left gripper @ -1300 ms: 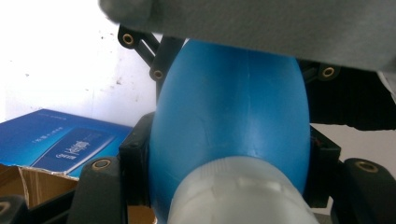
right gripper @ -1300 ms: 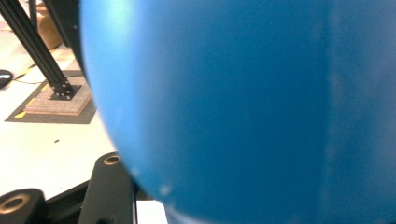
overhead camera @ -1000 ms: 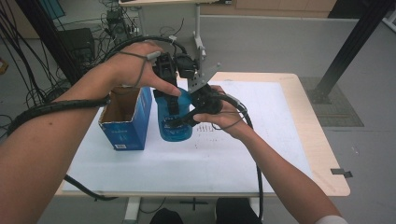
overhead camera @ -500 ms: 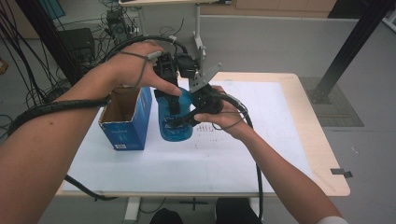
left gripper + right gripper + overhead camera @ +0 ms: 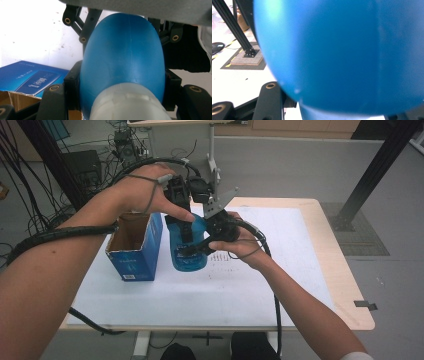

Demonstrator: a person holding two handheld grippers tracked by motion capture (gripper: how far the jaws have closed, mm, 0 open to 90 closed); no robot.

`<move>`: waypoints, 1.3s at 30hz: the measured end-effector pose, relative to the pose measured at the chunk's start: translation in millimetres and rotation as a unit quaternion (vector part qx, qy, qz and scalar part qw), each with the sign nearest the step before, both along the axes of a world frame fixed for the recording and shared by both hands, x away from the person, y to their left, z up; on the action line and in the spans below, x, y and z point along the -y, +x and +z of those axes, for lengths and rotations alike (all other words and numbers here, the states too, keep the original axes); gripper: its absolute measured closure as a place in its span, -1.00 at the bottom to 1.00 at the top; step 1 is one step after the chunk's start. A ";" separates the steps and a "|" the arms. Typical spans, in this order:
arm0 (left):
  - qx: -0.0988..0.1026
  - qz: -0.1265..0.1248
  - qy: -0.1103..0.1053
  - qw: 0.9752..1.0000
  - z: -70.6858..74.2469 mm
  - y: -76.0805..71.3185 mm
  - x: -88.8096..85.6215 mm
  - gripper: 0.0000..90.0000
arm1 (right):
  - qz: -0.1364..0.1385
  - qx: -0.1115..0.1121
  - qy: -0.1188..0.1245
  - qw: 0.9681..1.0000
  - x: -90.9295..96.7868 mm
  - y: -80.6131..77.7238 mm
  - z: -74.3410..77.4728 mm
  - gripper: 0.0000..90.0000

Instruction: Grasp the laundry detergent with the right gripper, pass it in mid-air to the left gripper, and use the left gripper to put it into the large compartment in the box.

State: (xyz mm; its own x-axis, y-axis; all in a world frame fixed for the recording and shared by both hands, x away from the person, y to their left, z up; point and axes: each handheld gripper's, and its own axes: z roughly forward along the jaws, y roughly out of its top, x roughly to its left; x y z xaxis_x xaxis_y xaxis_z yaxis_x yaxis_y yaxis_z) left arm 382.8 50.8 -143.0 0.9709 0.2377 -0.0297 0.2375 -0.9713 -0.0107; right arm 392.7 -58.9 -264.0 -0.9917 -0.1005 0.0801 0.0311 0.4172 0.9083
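My left gripper (image 5: 186, 232) comes down from above, jaws clamped on the blue bottle (image 5: 189, 251). My right gripper (image 5: 192, 251) grips its side. The bottle stands on the bench (image 5: 280, 270), just beside the open blue carton (image 5: 134, 247).

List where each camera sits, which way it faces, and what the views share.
High view: above the person's side, looking forward and down at the table; both forearms, left gripper and right gripper on the blue bottle.
Left gripper view: along its jaws, bottle between them, blue box beside.
Right gripper view: pressed close to the bottle.
Shared: the bottle.
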 end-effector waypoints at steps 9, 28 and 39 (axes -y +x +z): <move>0.000 -0.005 -0.002 1.000 0.2 -0.8 0.2 -0.17 | -0.001 0.000 0.001 1.000 0.6 -0.9 0.3 -0.07; 0.002 -0.003 -0.008 1.000 0.0 0.2 0.4 -0.16 | -0.006 -0.007 0.004 1.000 1.5 -0.1 -1.3 -0.17; 0.003 0.011 0.001 1.000 -0.9 1.9 -3.9 -0.16 | -0.049 -0.009 -0.005 0.999 17.4 -0.3 -3.2 -0.67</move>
State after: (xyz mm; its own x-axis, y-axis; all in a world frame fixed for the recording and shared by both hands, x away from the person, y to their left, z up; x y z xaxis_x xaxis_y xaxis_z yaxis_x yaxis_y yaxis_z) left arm 384.8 54.7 -143.9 0.9655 0.2593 -0.0231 0.2590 -0.9658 -0.0120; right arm 392.4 -76.3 -267.1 -0.9951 -0.0026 0.0992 0.0889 0.4202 0.9030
